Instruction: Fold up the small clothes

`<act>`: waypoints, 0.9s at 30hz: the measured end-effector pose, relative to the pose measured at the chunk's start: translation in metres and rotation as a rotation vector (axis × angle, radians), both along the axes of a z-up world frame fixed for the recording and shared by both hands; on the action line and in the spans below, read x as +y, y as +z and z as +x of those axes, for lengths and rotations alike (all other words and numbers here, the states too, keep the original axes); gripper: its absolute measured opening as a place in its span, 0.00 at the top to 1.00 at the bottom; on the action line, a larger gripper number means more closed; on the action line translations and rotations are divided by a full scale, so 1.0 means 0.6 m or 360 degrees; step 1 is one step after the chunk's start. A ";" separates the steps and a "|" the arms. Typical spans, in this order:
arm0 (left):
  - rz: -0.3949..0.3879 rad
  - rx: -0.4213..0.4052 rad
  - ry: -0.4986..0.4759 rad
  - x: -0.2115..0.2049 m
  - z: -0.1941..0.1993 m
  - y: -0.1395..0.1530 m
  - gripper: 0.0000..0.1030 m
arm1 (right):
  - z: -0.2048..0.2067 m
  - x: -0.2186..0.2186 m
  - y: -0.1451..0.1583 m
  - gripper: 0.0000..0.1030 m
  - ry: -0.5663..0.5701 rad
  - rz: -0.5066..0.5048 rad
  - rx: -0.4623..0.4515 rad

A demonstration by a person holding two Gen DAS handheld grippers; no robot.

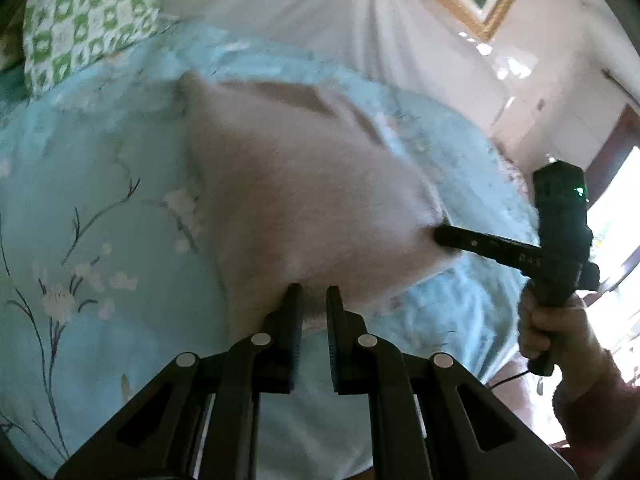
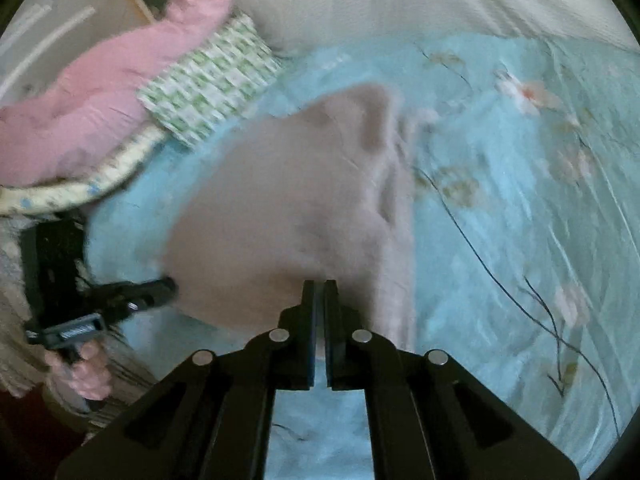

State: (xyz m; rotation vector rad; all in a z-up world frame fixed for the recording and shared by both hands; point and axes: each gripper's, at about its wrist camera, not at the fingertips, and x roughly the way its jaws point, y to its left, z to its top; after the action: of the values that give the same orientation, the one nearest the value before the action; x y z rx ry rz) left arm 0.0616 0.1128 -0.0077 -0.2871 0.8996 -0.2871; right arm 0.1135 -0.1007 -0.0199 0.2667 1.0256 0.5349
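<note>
A small pale pink garment (image 1: pixel 304 184) lies spread over the light blue floral bedspread (image 1: pixel 88 184); it also shows in the right wrist view (image 2: pixel 288 208). My left gripper (image 1: pixel 314 294) is shut on the garment's near edge, with a narrow gap between the fingers. My right gripper (image 2: pixel 319 286) is shut on another edge of the garment. The right gripper shows in the left wrist view (image 1: pixel 444 236), pinching the garment's right corner. The left gripper shows in the right wrist view (image 2: pixel 164 286) at the garment's left edge. Both views are motion-blurred.
A green-and-white checked pillow (image 1: pixel 88 16) sits at the head of the bed, also in the right wrist view (image 2: pixel 212 88). A pink quilt (image 2: pixel 100 92) is piled beside it. A white sheet (image 1: pixel 320 12) lies beyond the bedspread. A gold picture frame (image 1: pixel 460 0) hangs on the wall.
</note>
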 end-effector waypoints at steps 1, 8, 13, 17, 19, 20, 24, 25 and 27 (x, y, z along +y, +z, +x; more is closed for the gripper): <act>-0.0007 0.0020 0.0005 0.002 0.004 -0.007 0.91 | 0.001 -0.003 -0.010 0.96 -0.0023 -0.0049 0.0022; 0.0021 0.0054 0.0031 -0.005 0.008 -0.021 0.90 | -0.005 -0.010 -0.030 0.97 -0.0031 -0.0061 0.0055; -0.0008 0.0080 0.0031 0.000 0.018 -0.031 0.91 | -0.009 -0.008 -0.033 0.97 -0.0016 -0.0089 0.0064; -0.0079 0.0116 0.0064 0.008 0.018 -0.037 0.91 | -0.012 -0.007 -0.035 0.97 -0.0007 -0.0098 0.0075; -0.0078 0.0121 0.0070 0.007 0.017 -0.037 0.91 | -0.015 -0.007 -0.036 0.97 -0.0004 -0.0107 0.0077; -0.0079 0.0127 0.0071 0.006 0.016 -0.037 0.91 | -0.015 -0.007 -0.036 0.97 -0.0005 -0.0107 0.0079; -0.0045 0.0134 0.0053 0.000 0.004 -0.019 0.86 | -0.015 -0.010 -0.030 0.97 -0.0020 -0.0103 0.0097; -0.0028 0.0124 0.0049 -0.001 -0.001 -0.013 0.85 | -0.016 -0.011 -0.025 0.97 -0.0022 -0.0120 0.0093; 0.0053 0.0091 0.0049 -0.008 -0.017 0.002 0.84 | -0.024 -0.011 -0.010 0.96 -0.0046 -0.0142 0.0068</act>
State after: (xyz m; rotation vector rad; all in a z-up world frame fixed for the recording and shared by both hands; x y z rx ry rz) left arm 0.0513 0.1081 -0.0063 -0.2790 0.9549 -0.2362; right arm 0.0990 -0.1072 -0.0259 0.2142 1.0826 0.4580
